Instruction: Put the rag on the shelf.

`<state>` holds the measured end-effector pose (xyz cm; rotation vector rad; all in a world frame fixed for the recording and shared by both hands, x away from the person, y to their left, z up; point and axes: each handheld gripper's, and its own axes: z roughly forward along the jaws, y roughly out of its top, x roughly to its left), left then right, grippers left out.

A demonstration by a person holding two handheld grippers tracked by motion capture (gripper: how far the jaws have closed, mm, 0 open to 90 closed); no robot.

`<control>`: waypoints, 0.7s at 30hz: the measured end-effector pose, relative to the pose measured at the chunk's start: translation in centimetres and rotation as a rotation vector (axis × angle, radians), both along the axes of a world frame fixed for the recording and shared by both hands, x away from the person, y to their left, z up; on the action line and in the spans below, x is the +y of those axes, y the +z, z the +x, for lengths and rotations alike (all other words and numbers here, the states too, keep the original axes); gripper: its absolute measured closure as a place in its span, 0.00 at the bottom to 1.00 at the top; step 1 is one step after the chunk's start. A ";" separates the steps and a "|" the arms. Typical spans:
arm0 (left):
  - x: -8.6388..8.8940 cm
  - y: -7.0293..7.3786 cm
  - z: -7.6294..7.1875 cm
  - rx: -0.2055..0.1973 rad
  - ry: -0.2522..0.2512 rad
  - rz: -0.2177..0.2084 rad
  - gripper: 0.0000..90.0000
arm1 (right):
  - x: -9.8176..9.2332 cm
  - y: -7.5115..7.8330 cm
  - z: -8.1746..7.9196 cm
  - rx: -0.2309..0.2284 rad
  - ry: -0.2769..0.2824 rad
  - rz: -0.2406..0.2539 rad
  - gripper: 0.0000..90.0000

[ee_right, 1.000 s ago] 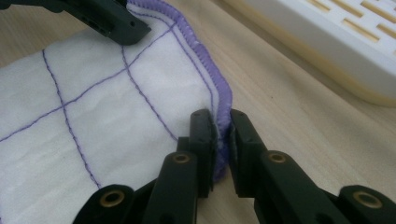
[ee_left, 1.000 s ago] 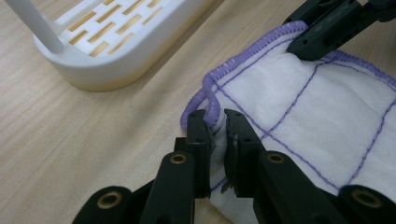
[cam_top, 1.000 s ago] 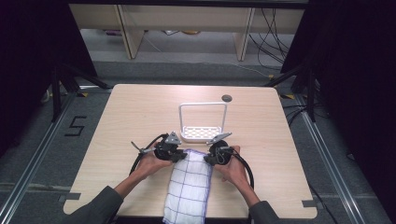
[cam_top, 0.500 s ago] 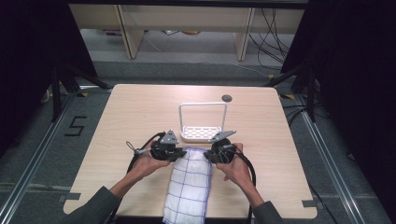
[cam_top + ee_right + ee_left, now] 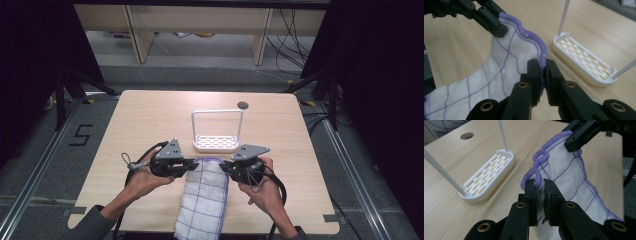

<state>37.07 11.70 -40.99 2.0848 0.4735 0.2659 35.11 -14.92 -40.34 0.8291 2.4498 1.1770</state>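
Note:
A white cloth (image 5: 205, 200) with a purple grid and purple hem lies lengthwise on the table, its far edge lifted between the two grippers. My left gripper (image 5: 192, 166) is shut on the cloth's far left corner (image 5: 537, 183). My right gripper (image 5: 224, 167) is shut on the far right corner (image 5: 543, 58). The hem (image 5: 529, 32) sags slightly between them. A white rack (image 5: 216, 131) with a slotted base (image 5: 489, 178) and thin upright posts stands just beyond the cloth, a little past both grippers.
The wooden table (image 5: 150, 115) has a round cable hole (image 5: 243, 105) behind the rack. The cloth's near end hangs over the table's front edge (image 5: 192, 234). Black cables (image 5: 132, 167) trail from both grippers. Shelving and floor cables lie beyond the table.
Both grippers have lifted the cloth's far edge slightly and hold it a touch closer to the rack; the hands have shifted little.

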 end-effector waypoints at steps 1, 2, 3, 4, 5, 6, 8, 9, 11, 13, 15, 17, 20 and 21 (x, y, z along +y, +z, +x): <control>0.0 0.0 0.0 0.000 0.000 0.000 0.91 | 0.0 0.0 0.0 0.000 0.000 0.000 0.93; 0.2 0.6 -0.3 0.015 -0.009 -0.010 0.91 | -0.2 1.0 -0.6 -0.027 0.011 0.007 0.93; 0.4 1.0 -0.5 0.015 -0.010 -0.016 0.91 | -0.2 1.5 -0.9 -0.029 0.013 0.009 0.93; 0.6 1.5 -0.6 0.015 -0.012 -0.007 0.91 | -0.2 1.9 -1.2 -0.040 0.011 0.012 0.93; 0.7 2.0 -0.6 0.014 -0.010 -0.008 0.91 | -0.2 2.3 -1.4 -0.046 0.018 0.013 0.93; 0.7 2.0 -0.6 0.014 -0.010 -0.008 0.91 | -0.2 2.3 -1.4 -0.046 0.018 0.013 0.93; 0.9 3.4 -0.7 -0.006 0.001 -0.016 0.91 | 0.0 3.3 -1.8 -0.077 0.026 0.027 0.93; 1.0 3.8 -0.7 -0.003 -0.002 -0.017 0.91 | 0.0 3.7 -1.9 -0.083 0.027 0.027 0.93; 0.9 4.5 -0.7 -0.011 0.000 -0.019 0.91 | -0.1 4.4 -1.9 -0.101 0.023 0.028 0.93; 0.8 5.1 -0.6 -0.024 -0.012 -0.025 0.91 | -0.3 5.2 -2.0 -0.110 0.009 0.032 0.93; 0.6 5.6 -0.5 -0.031 -0.010 -0.020 0.91 | -0.5 5.6 -1.8 -0.125 0.004 0.036 0.93; 0.4 6.2 -0.4 -0.039 -0.010 -0.017 0.91 | -0.7 6.0 -1.5 -0.132 0.000 0.042 0.93; 0.1 7.1 -0.2 -0.056 -0.017 -0.023 0.91 | -1.1 6.7 -1.2 -0.146 -0.006 0.042 0.93; 0.0 7.5 -0.1 -0.061 -0.015 -0.018 0.91 | -1.2 7.0 -1.1 -0.144 -0.005 0.046 0.93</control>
